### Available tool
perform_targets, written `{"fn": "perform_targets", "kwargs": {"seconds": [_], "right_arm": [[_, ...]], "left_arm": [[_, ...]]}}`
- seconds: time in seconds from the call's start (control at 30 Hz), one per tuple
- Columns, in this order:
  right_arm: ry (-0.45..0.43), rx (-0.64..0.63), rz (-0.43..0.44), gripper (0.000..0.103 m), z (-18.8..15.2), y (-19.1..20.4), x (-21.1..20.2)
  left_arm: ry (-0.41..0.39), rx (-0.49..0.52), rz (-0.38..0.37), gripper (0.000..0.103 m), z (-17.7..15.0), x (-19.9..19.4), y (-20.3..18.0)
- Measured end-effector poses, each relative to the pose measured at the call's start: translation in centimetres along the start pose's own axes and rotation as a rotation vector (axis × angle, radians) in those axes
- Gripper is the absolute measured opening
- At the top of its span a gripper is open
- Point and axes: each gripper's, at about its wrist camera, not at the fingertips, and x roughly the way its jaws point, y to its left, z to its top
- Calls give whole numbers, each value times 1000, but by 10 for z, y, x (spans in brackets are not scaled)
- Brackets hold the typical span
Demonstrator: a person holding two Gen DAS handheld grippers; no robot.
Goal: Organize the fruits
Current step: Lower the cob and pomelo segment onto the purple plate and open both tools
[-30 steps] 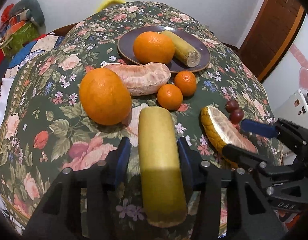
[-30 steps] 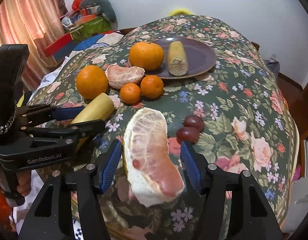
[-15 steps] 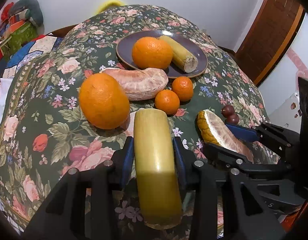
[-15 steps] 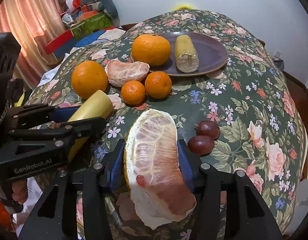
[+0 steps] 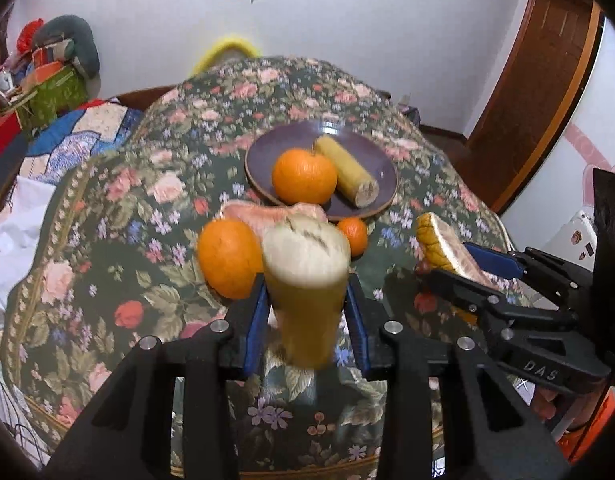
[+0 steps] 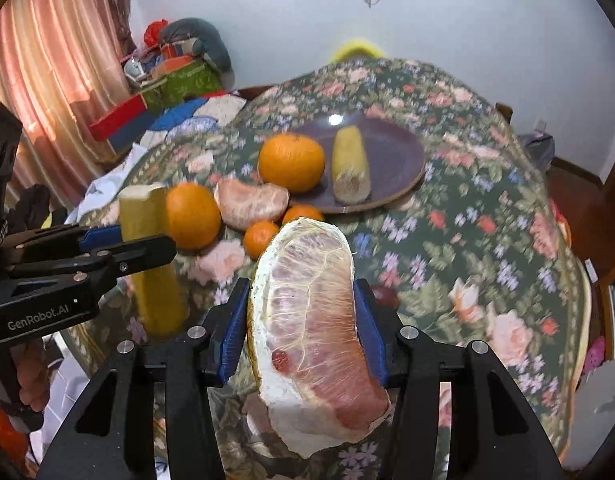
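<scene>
Now both pieces are off the floral tablecloth [image 5: 107, 216]: our left gripper [image 5: 306, 322], jaws closing, clamps the yellow stalk [image 5: 305, 300], which a second ago lay flat between open fingers, and our right gripper [image 6: 303, 328] pinches the pomelo wedge [image 6: 311, 320], lifted likewise. Beyond the fingertips waits the purple plate [image 5: 367, 152], already holding an orange [image 5: 303, 176] and another stalk piece [image 5: 351, 178], the likely destination.
</scene>
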Motion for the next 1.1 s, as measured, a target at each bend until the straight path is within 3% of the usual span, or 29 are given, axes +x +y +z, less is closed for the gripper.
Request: {"fn": "perform_targets", "kwargs": {"seconds": [0.63,1.1], "right_arm": [[-160,44,-45,47,56,-33,-15],[-156,48,-41,47,79,-50,18]], "left_arm": [[-136,4,41,36,69,-8,11],[-132,-5,82,36,100,34,25]]}}
